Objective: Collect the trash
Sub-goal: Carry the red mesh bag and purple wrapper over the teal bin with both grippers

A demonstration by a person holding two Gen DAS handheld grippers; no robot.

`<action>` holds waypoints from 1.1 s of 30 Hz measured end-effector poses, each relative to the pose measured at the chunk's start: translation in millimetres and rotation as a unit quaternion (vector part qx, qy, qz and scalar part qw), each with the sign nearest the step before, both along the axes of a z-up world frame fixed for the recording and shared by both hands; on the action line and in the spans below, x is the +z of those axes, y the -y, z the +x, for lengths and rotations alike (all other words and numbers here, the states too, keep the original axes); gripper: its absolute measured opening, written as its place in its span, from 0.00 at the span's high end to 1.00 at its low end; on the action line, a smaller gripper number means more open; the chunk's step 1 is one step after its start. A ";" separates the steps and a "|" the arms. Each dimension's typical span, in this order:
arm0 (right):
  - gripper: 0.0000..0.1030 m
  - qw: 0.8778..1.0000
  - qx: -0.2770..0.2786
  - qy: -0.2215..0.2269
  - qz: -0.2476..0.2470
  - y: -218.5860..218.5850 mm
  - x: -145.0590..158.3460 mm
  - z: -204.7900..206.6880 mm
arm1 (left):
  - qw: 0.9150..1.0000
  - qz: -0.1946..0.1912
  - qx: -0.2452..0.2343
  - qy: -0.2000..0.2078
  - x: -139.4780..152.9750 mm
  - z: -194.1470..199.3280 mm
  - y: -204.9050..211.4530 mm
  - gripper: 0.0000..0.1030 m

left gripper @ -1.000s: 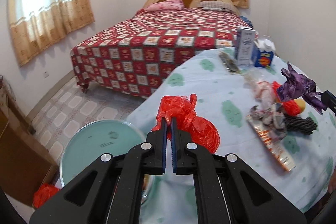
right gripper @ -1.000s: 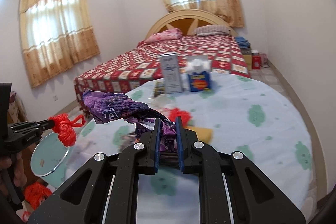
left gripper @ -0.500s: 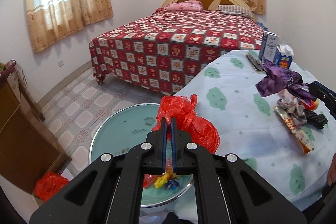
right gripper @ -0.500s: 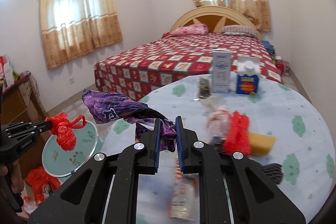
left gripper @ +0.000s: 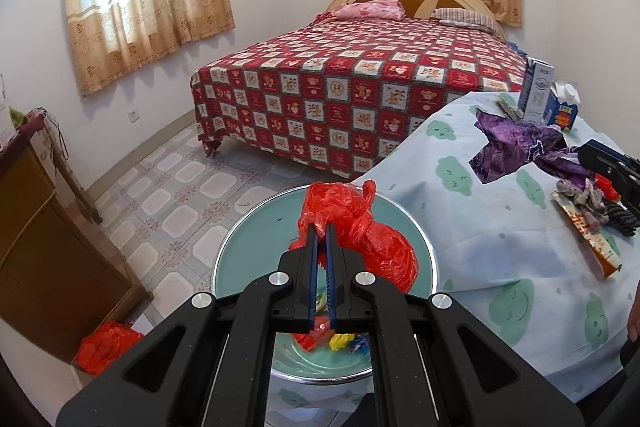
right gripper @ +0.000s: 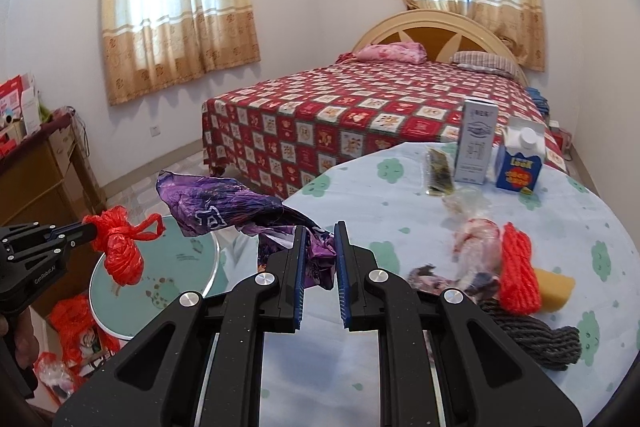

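My left gripper is shut on a knotted red plastic bag, which hangs over a round teal basin beside the table; the same red bag shows at the left of the right wrist view. In the basin's bottom lie bits of coloured trash. My right gripper is shut on a crumpled purple wrapper that sticks out left past the table's edge, and the purple wrapper hangs above the table in the left wrist view.
On the round table with a pale blue cloth lie a red net bundle, a yellow sponge, dark yarn, an orange snack packet, a white carton and a blue carton. A bed stands behind, a wooden cabinet at left.
Both grippers have swung left from over the table. The red bag now hangs over the teal basin, and the purple wrapper has come to the table's left edge.
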State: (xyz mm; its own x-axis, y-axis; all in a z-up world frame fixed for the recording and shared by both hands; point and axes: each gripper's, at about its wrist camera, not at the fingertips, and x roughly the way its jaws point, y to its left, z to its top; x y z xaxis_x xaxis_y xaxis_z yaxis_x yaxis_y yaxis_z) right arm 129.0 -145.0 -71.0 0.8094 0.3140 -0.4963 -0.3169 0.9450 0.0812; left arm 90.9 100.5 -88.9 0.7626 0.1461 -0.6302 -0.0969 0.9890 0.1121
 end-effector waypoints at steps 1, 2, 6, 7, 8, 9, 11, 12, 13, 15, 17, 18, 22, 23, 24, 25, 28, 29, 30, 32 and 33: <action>0.86 1.000 0.003 0.000 -0.002 -2.4 -0.4 1.3 | 1.000 0.000 0.002 0.000 -0.2 -0.9 -2.6 0.97; 0.86 1.000 0.005 0.000 -0.003 -4.9 -0.5 1.9 | 1.000 0.000 0.003 -0.001 -0.3 -1.8 -4.6 0.97; 0.86 1.000 0.016 -0.002 -0.009 -18.4 -2.2 4.4 | 1.000 -0.001 0.011 -0.002 -1.4 -3.5 -14.4 0.97; 0.86 1.000 0.020 -0.004 -0.012 -23.7 -3.1 5.1 | 1.000 -0.002 0.014 -0.002 -1.9 -3.5 -16.4 0.97; 0.86 1.000 0.022 -0.004 -0.013 -25.7 -3.9 6.2 | 1.000 -0.002 0.016 -0.002 -2.1 -3.8 -18.8 0.97; 0.86 1.000 0.026 -0.005 -0.015 -29.2 -4.7 6.6 | 1.000 -0.003 0.019 -0.001 -2.5 -4.1 -22.3 0.97; 0.86 0.999 0.031 -0.006 -0.019 -34.6 -5.4 6.9 | 1.000 -0.003 0.023 -0.002 -3.1 -4.4 -26.0 0.97; 0.86 0.999 0.033 -0.006 -0.020 -37.8 -5.8 6.6 | 1.000 -0.004 0.026 -0.002 -3.9 -4.8 -28.7 0.97; 0.86 0.999 0.036 -0.006 -0.022 -41.1 -6.2 6.4 | 1.000 -0.004 0.028 -0.003 -4.4 -5.7 -31.2 0.97; 0.86 0.999 0.042 -0.007 -0.025 -47.8 -7.7 6.8 | 0.999 -0.006 0.034 -0.004 -5.4 -6.3 -36.6 0.97; 0.86 0.999 0.046 -0.008 -0.026 -52.0 -8.9 8.4 | 0.999 -0.008 0.039 -0.005 -6.3 -7.5 -41.3 0.97; 0.86 0.998 0.048 -0.009 -0.026 -54.2 -9.4 8.9 | 0.999 -0.008 0.041 -0.005 -6.5 -8.1 -43.8 0.97; 0.86 0.998 0.058 -0.011 -0.028 -65.1 -12.4 10.2 | 0.999 -0.009 0.050 -0.007 -8.3 -9.6 -52.5 0.97; 0.86 0.998 0.060 -0.011 -0.029 -67.4 -12.8 9.7 | 0.999 -0.009 0.053 -0.007 -8.8 -9.8 -54.9 0.97; 0.86 0.998 0.062 -0.011 -0.030 -68.7 -12.5 9.5 | 0.998 -0.010 0.055 -0.007 -9.1 -10.0 -56.0 0.97; 0.86 0.997 0.065 -0.011 -0.031 -71.4 -12.5 9.5 | 0.998 -0.011 0.056 -0.008 -9.6 -10.2 -57.8 0.97; 0.86 0.997 0.068 -0.010 -0.033 -76.6 -11.6 10.2 | 0.998 -0.012 0.060 -0.010 -10.8 -10.7 -62.0 0.97; 0.86 0.997 0.069 -0.010 -0.034 -78.5 -11.0 10.9 | 0.998 -0.012 0.061 -0.010 -10.9 -11.0 -62.3 0.97; 0.86 0.997 0.070 -0.010 -0.035 -79.4 -11.0 11.6 | 0.998 -0.012 0.062 -0.010 -11.1 -11.2 -63.3 0.97; 0.86 0.997 0.073 -0.009 -0.036 -82.0 -10.4 12.4 | 0.998 -0.013 0.064 -0.011 -11.1 -10.9 -65.6 0.97; 0.86 0.997 0.074 -0.009 -0.037 -83.8 -10.3 12.3 | 0.998 -0.013 0.065 -0.011 -11.3 -11.1 -65.9 0.97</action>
